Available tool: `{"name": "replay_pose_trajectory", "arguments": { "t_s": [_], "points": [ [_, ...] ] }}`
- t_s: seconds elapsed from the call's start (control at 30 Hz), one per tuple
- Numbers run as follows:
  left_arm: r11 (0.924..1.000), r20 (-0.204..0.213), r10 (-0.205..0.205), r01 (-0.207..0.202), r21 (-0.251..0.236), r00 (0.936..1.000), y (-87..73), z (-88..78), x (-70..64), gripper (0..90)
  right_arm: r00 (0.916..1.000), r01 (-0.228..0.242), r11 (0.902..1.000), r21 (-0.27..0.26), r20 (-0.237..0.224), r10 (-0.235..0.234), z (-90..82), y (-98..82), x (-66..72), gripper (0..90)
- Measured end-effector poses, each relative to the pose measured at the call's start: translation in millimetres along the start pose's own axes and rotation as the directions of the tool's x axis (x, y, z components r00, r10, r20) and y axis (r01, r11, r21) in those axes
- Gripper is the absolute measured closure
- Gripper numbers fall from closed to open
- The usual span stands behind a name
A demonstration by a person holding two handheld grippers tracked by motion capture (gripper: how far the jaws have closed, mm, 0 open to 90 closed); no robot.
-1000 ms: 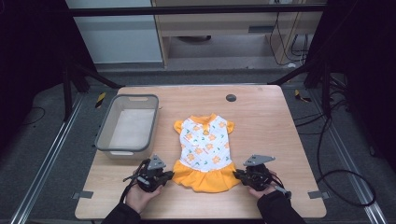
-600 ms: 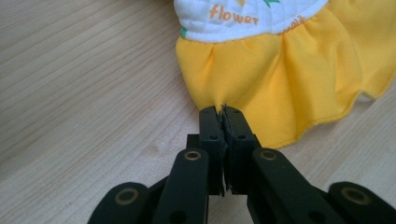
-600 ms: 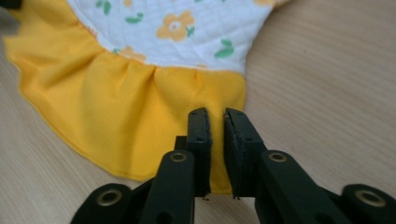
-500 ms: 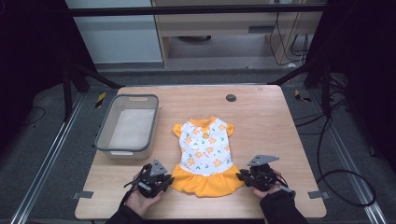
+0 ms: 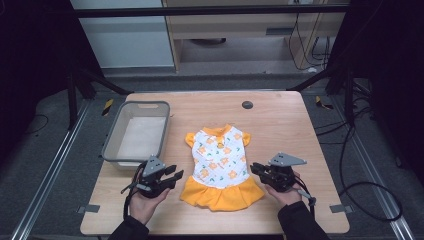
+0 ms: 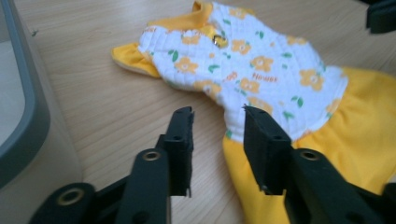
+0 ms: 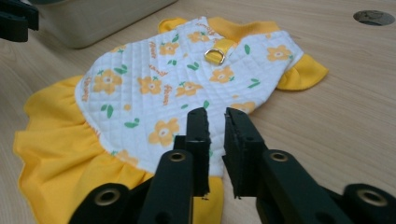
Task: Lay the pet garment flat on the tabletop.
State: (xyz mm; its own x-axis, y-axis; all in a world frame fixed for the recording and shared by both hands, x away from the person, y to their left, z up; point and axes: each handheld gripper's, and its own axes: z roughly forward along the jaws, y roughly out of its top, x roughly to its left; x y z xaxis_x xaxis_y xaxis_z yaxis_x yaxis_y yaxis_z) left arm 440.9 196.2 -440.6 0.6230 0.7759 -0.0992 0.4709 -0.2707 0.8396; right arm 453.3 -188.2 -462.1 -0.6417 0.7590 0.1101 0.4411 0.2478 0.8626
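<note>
A small dress [image 5: 220, 160] with a white flowered top and an orange skirt lies flat on the wooden table [image 5: 280, 115]. My left gripper [image 5: 175, 176] hovers just left of the skirt. Its jaws have just been opening, and in the left gripper view [image 6: 217, 114] they stand open with nothing between them, the dress [image 6: 261, 79] beyond. My right gripper [image 5: 255, 168] hangs just right of the skirt. Its jaws have just been closing, and in the right gripper view [image 7: 215, 114] a narrow gap is left with nothing in it, above the dress [image 7: 154, 93].
A grey plastic bin [image 5: 137, 106] stands at the table's left, close to my left gripper [image 6: 28, 121]. A round black grommet [image 5: 247, 104] sits in the tabletop at the far middle. Bare wood lies right of the dress.
Both grippers have lifted off the skirt's hem corners and drawn slightly outward. The left jaws have opened wider. The dress stays flat on the table.
</note>
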Motion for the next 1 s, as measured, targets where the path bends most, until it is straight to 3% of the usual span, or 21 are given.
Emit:
{"name": "replay_pose_trajectory", "arguments": {
  "t_s": [0.07,0.27,0.4,0.53,0.7,0.77,0.9,1.0],
  "points": [
    [0.9999,-0.003,-0.005,0.004,-0.012,1.0,5.9,4.8,0.9,74.0,1.0,-0.001,1.0,-0.006,0.0,0.001,6.2,4.3,-1.8,86.1],
    [0.9998,0.015,0.015,-0.015,-0.013,0.9998,20.6,35.3,-3.9,78.7,0.9999,-0.016,0.9999,0.001,-0.003,0.016,34.0,11.8,-7.2,89.4],
    [0.9977,0.041,0.054,-0.056,0.039,0.9977,21.9,63.7,-12.0,77.9,0.9999,-0.015,0.9992,0.036,-0.006,0.015,54.7,12.0,-5.5,89.6],
    [0.9886,0.042,0.102,-0.106,0.107,0.9939,14.4,83.3,-18.0,76.8,0.9998,0.02,0.9955,0.093,0.008,-0.021,68.4,7.3,-1.1,89.4],
    [0.9799,0.024,0.104,-0.107,0.169,0.9943,3.9,94.0,-16.6,76.1,0.9994,0.019,0.9912,0.131,0.026,-0.022,73.4,0.1,0.2,88.6],
    [0.9721,0.009,0.108,-0.108,0.209,0.9941,-0.7,97.6,-15.0,76.1,0.9992,0.022,0.9892,0.145,0.03,-0.027,74.5,-1.7,0.5,88.1],
    [0.9748,0.019,0.082,-0.084,0.207,0.9965,-4.7,97.7,-12.0,75.4,0.9986,0.031,0.9852,0.168,0.038,-0.038,76.8,-4.8,-0.2,87.6],
    [0.9757,0.011,0.093,-0.093,0.198,0.9956,-6.8,97.1,-13.5,74.6,0.9989,0.019,0.9852,0.171,0.04,-0.026,77.1,-6.5,-0.6,87.3]
  ]
}}
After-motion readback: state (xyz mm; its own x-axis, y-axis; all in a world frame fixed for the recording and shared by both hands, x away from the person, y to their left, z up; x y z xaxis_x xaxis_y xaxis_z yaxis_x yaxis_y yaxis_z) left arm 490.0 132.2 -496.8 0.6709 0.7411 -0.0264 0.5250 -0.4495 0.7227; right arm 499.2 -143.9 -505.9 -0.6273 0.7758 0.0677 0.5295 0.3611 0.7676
